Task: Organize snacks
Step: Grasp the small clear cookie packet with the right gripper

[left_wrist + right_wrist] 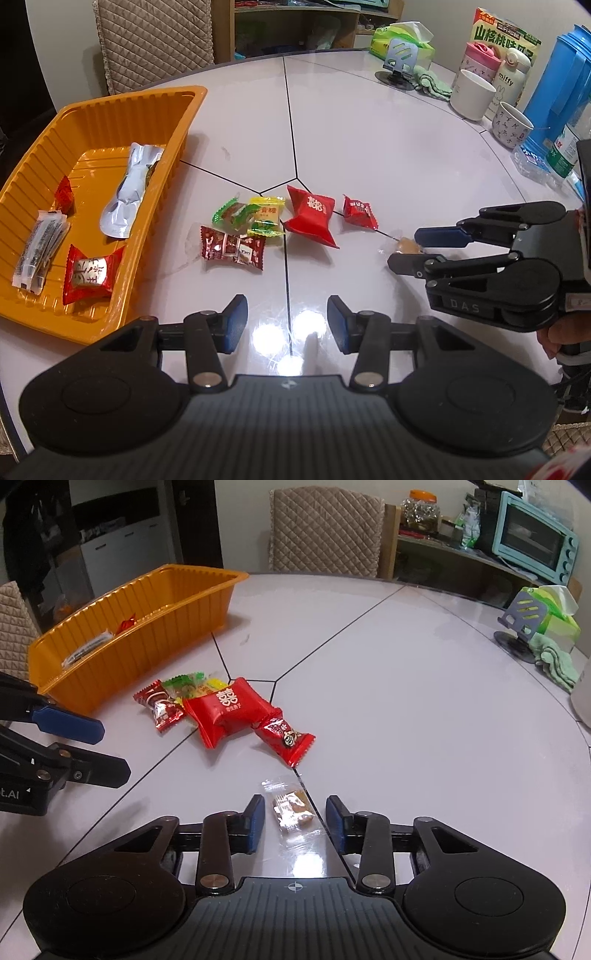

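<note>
An orange tray (155,184) (177,627) at the left holds a silver packet (129,192), a striped bar (40,251) and two red candies. Loose snacks lie mid-table: a big red pouch (312,216) (225,710), a small red candy (358,212) (286,738), a dark red bar (232,251) (160,707), and green and yellow candies (255,216). A clear-wrapped brown candy (293,806) (408,245) lies between the open fingers of my right gripper (295,821) (413,249). My left gripper (286,325) (110,747) is open and empty above bare table.
At the far right stand white mugs (471,94), a pink bottle, a Miffy bottle (508,79), a blue pitcher (557,99), a snack box, a phone stand (400,64) (521,627), tissues and a green cloth. A padded chair (327,535) stands behind the table.
</note>
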